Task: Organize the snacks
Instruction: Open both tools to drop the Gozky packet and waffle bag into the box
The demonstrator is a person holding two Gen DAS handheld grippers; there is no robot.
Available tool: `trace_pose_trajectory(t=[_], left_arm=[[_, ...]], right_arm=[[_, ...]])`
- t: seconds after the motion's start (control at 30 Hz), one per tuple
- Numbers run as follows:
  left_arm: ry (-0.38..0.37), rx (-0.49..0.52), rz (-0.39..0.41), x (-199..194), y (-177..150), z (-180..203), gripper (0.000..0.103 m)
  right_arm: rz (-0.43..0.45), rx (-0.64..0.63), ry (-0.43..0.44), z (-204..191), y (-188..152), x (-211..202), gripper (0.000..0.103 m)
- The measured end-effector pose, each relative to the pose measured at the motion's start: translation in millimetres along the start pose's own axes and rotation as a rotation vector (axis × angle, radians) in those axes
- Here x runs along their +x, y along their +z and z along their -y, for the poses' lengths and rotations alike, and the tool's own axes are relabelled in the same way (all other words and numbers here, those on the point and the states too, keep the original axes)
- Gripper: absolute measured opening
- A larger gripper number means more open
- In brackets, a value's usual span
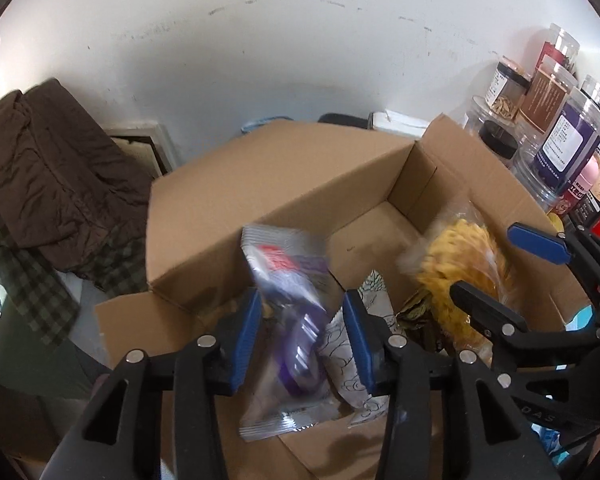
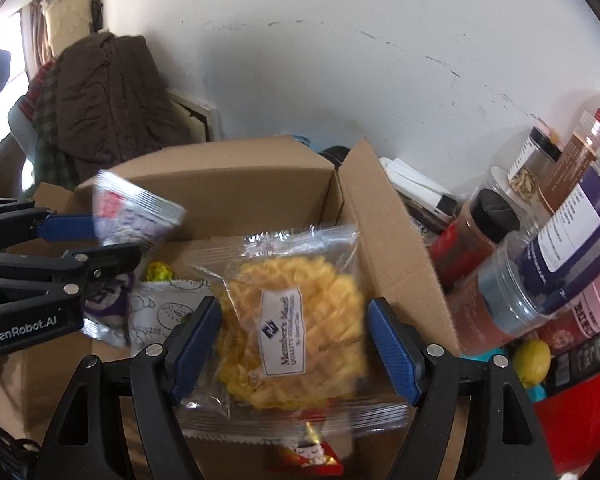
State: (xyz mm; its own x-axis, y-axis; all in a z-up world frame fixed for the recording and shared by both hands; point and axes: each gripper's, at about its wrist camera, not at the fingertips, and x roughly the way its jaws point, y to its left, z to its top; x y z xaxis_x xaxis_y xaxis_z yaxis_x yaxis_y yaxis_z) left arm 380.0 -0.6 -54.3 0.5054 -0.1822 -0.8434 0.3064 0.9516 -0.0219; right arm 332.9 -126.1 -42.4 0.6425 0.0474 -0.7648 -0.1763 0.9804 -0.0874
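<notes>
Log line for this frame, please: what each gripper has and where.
left gripper: open around purple packet, over box | right gripper: open around yellow snack bag, over box | jars right of box

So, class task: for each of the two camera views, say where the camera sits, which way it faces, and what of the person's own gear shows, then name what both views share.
Left wrist view: sits on the left gripper, faces forward and down into the cardboard box; its fingers flank a silver-purple snack packet; the right gripper shows at right.
Right wrist view: sits on the right gripper, faces the same box toward the wall; its fingers flank a yellow snack bag; the left gripper shows at left.
Shared: box, both packets, jars, brown coat.
</notes>
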Motion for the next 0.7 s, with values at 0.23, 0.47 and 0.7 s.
trace_pose_trajectory(t=[0.23, 0.47, 0.7], left_arm=[[0.019, 0.005, 0.051, -26.5, 5.7, 7.4, 0.058], [-0.008, 0.010, 0.136, -70.1, 6.5, 15.0, 0.058], [-0.009, 0.018, 0.231, -122.7, 4.3, 27.2, 0.058]], right_arm=[[0.060, 0.006, -0.016, 6.5, -0.7, -24.4, 0.081], [0.141, 0.039, -0.022, 15.5, 2.4, -67.7, 0.081], [0.260, 0.061, -0.037, 20.2, -1.0, -124.2, 0.081]])
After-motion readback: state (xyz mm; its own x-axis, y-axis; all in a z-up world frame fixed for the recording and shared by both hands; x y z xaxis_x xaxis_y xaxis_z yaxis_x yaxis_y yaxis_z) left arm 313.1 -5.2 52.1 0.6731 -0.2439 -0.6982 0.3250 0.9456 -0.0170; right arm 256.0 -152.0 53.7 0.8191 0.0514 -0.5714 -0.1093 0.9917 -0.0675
